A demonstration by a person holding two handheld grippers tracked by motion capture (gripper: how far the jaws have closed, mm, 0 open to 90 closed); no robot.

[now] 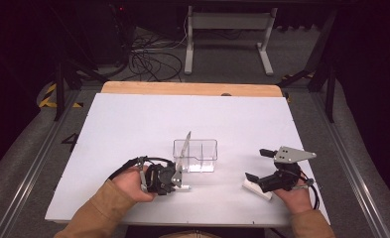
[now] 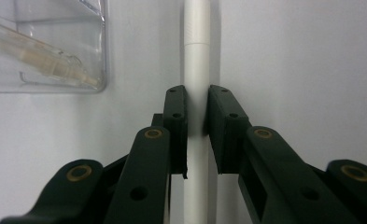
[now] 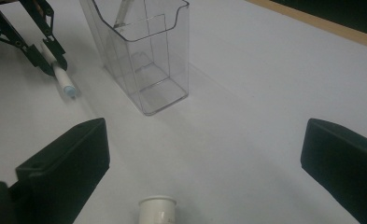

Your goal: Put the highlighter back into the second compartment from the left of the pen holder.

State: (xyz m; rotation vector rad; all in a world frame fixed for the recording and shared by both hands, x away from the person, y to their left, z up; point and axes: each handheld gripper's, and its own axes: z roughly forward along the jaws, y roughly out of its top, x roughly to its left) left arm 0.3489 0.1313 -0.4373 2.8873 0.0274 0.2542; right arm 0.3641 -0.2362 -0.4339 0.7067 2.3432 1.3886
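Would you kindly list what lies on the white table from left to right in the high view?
Left tongs shut on a white pen → clear plastic holder with a clear pen leaning in it → white tube beneath the open right tongs.

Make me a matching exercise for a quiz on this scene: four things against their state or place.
Things:
1. left claw
2. right claw
3. clear box
4. white tube

States:
a. lies on the table by the open jaws
b. shut on a white pen
c. stands mid-table, a pen leaning inside
d. open, nothing gripped

Pairs: 1-b, 2-d, 3-c, 4-a
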